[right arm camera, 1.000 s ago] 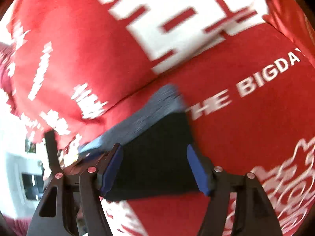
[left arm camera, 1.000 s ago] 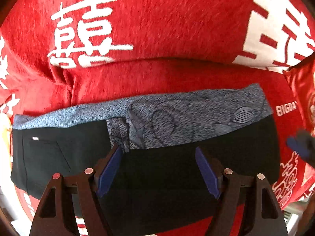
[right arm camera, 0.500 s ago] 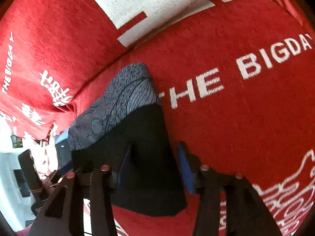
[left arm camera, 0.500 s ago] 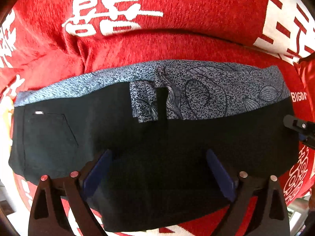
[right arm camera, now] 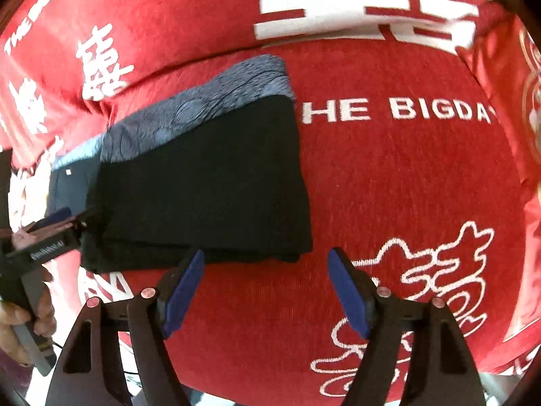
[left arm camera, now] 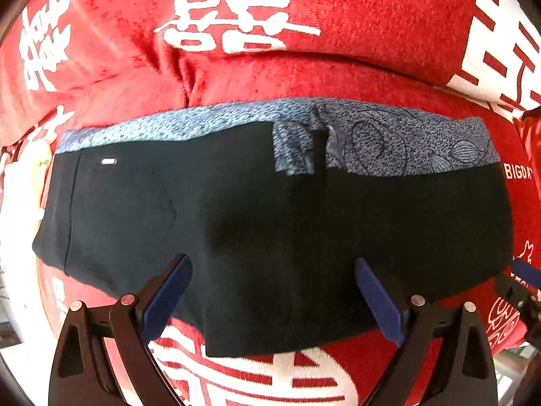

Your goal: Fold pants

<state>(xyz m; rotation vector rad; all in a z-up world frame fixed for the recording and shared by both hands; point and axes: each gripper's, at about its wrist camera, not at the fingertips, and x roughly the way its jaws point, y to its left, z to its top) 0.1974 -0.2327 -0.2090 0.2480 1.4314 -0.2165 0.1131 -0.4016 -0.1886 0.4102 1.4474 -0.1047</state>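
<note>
The black pants lie folded into a flat rectangle on the red cover, with the grey-blue patterned waistband along the far edge. My left gripper is open and empty, its blue pads over the near edge of the fold. In the right wrist view the pants lie to the left. My right gripper is open and empty, just in front of the fold's near right corner. The left gripper shows at the left edge there.
The red cover with white characters and the words "THE BIGDAY" spreads under everything and rises behind the pants. The right gripper's tip shows at the right edge of the left wrist view.
Both grippers have pulled back from the pants. The right gripper was closing on the fold's right end half a second ago and is now open and clear of it. The fold lies flat.
</note>
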